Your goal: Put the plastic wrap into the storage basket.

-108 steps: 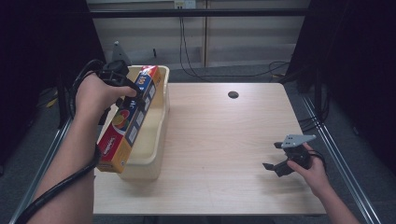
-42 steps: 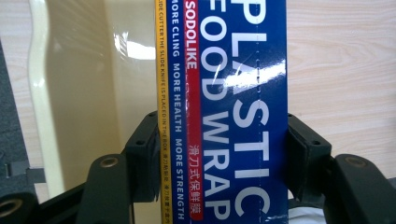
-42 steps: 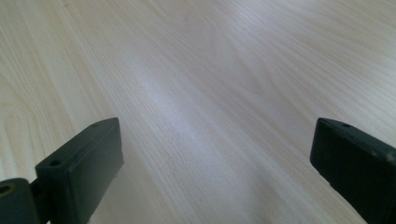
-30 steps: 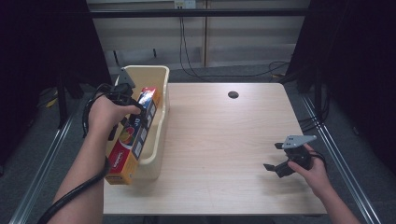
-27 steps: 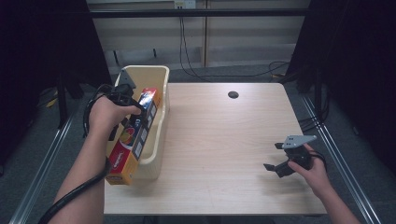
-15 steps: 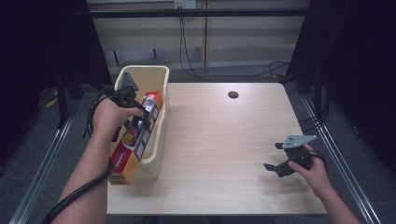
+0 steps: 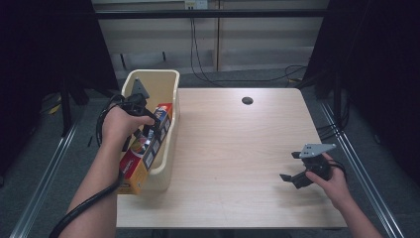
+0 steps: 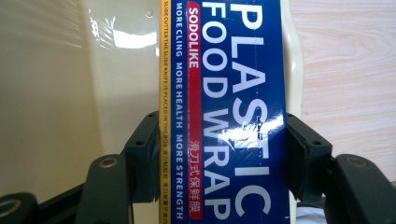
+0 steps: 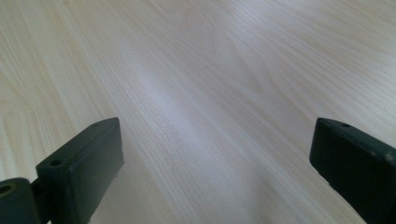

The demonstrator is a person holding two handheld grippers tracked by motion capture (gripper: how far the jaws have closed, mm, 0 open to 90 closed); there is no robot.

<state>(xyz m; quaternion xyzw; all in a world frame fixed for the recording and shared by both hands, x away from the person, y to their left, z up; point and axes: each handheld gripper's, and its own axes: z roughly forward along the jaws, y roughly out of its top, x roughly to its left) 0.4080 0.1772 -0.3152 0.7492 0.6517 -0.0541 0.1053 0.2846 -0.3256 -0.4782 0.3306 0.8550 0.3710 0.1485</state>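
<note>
A long plastic wrap box (image 7: 144, 151), blue, red and yellow, lies along a cream plastic bin (image 7: 148, 79) at the table's left edge, its near end sticking out over the bin's front. My left gripper (image 7: 148, 130) is shut on the box; in the left gripper view the box (image 8: 224, 107) is clamped between both jaws, above the bin's inside wall (image 8: 60, 93). My right gripper (image 7: 289, 166) stands open at the table's right front, held low over bare wood. In the right gripper view its jaws are wide apart with nothing between them (image 9: 212, 158).
The light wood table (image 7: 237, 148) has a round cable hole (image 7: 247, 100) near its back edge. Metal rails run along both sides of the table, and cables lie on the floor behind it.
My left gripper has carried the box forward and lower along the bin. The bin has also slid a little toward the back. The right gripper has stayed put.
</note>
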